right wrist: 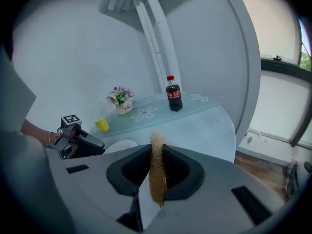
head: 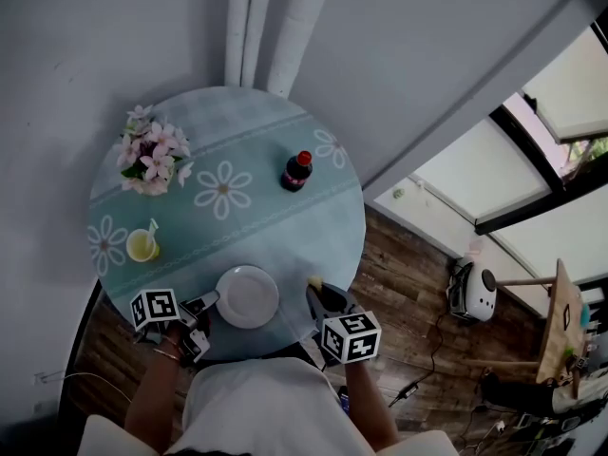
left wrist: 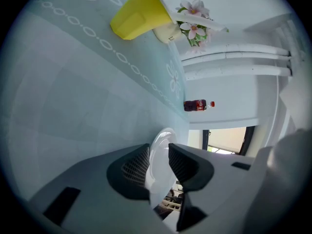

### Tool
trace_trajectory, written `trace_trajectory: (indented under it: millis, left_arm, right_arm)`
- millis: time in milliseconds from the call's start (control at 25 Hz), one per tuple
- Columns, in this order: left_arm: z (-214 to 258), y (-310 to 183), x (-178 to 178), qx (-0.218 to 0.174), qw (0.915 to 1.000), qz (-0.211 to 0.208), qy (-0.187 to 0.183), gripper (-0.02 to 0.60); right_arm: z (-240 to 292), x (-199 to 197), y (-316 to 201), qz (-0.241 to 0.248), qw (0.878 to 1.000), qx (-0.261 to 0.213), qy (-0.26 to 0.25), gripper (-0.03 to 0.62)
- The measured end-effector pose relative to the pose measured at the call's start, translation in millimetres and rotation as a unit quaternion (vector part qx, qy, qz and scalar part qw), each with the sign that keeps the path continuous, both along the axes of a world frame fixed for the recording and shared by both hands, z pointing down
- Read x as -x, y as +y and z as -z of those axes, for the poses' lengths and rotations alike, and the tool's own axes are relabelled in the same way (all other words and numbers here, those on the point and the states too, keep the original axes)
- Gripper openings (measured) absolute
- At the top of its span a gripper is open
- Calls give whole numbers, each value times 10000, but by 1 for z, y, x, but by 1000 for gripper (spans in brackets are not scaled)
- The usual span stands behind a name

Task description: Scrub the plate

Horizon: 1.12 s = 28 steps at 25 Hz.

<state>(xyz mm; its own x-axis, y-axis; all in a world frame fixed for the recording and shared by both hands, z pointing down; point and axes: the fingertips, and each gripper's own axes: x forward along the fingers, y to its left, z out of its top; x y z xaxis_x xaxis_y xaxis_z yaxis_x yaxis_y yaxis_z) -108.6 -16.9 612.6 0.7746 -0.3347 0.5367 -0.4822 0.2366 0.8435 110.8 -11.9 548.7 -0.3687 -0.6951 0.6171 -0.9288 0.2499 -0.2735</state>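
Observation:
A white plate (head: 247, 295) lies flat near the front edge of the round table (head: 285, 226). My left gripper (head: 211, 302) is at the plate's left rim. In the left gripper view the plate (left wrist: 157, 174) shows edge-on between the wide-spread jaws of that gripper (left wrist: 158, 152), and I see no firm pinch. My right gripper (head: 316, 293) hovers just right of the plate, shut on a tan fibrous scrub pad (right wrist: 157, 172) whose tuft sticks out past the jaws. The right gripper view shows the plate (right wrist: 119, 145) and the left gripper (right wrist: 97, 145) to its left.
On the teal flowered cloth stand a yellow cup (head: 142, 245) at the left, a pot of pink flowers (head: 152, 150) behind it, and a cola bottle (head: 297, 171) at the back right. White pipes (head: 256, 27) run up the wall. Wooden floor (head: 408, 302) lies to the right.

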Motion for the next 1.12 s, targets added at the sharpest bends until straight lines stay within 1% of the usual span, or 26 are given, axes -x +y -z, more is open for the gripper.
trace_trajectory:
  millis: [120, 280, 360, 440, 480, 520, 560, 640, 840, 880, 960, 1120]
  left_arm:
    - [-4, 0, -1, -85, 9990, -394, -200, 121]
    - [1, 0, -5, -176, 9970, -735, -192, 120]
    - [2, -1, -7, -245, 9951, -924, -255, 118]
    - [-2, 0, -5, -294, 9921, -1103, -512, 120]
    - [-4, 1, -4, -329, 9899, -1202, -677, 132]
    - [-5, 3, -3, -374, 9874, -1313, -804, 129]
    - [-6, 5, -4, -414, 9851, -1426, -870, 129]
    - [-6, 7, -7, -431, 9825, -1599, -855, 133]
    - [-8, 9, -15, -250, 9840, -1653, -610, 132]
    - [-9, 11, -17, -201, 9843, -1645, -606, 133]
    - [-12, 11, -21, -140, 9844, -1607, -699, 86]
    - [-14, 10, -24, -96, 9838, -1582, -842, 78]
  right_arm:
    - [-3, 6, 1, 57, 10000, 35, 19, 67]
    - [-1, 21, -1, 184, 9998, -11, 19, 67]
    - [1, 28, -5, 264, 9996, -52, 9, 67]
    - [2, 35, -7, 360, 9993, -74, 15, 68]
    - [2, 38, -7, 400, 9992, -83, 12, 68]
    - [3, 39, -7, 430, 9990, -91, 6, 67]
    - [4, 40, -6, 448, 9990, -93, 0, 68]
    - [3, 40, -5, 453, 9989, -72, -8, 68]
    - [-2, 40, -3, 432, 9991, -3, -40, 68]
    - [-2, 41, -2, 444, 9990, 0, -41, 69]
    - [-2, 42, -2, 465, 9989, 5, -62, 67]
    - [-2, 49, -3, 573, 9983, -16, -73, 67]
